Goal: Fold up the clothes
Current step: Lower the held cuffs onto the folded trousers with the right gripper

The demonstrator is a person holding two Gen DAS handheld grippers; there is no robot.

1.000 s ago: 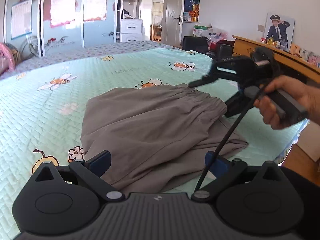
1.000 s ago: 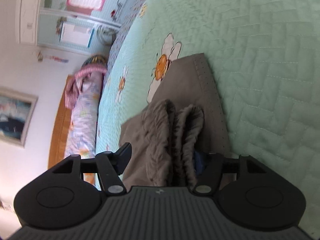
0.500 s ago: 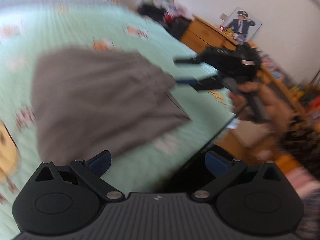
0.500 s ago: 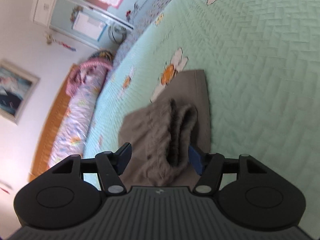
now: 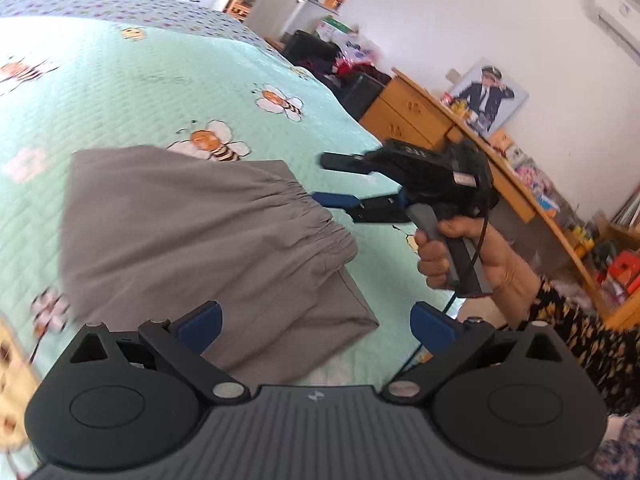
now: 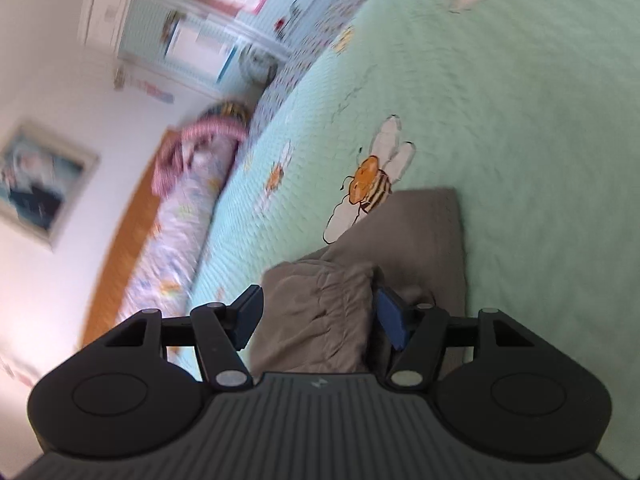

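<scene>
Grey trousers [image 5: 192, 240] lie folded into a thick bundle on the green bedspread [image 5: 120, 80], near its side edge, with the gathered waistband [image 5: 320, 216] on top and facing my right tongs [image 5: 344, 182]. I judge the fold is almost done: the layers sit stacked, and only the lowest layer sticks out at the near corner, so it may want squaring up.

My right tongs stand open just beside the waistband, one finger above and one below its level. In the right wrist view the band sits between the blue pads [image 6: 390, 314] without being pinched, and whether the right-hand pad touches the cloth I cannot tell. I hold them level with the bed there because the elastic edge is the bulkiest part and the easiest to catch for a last tuck or lift. My right hand [image 5: 460, 248] grips the handle off the bed's edge.

My left tongs [image 5: 316, 320] are open and hold nothing, hanging over the near corner of the bundle, ready to press it flat.

A wooden dresser [image 5: 440, 120] crowded with small things stands near my right hand, so a wide swing that way could knock something. A rolled quilt [image 6: 188, 216] lies well apart at the headboard.
</scene>
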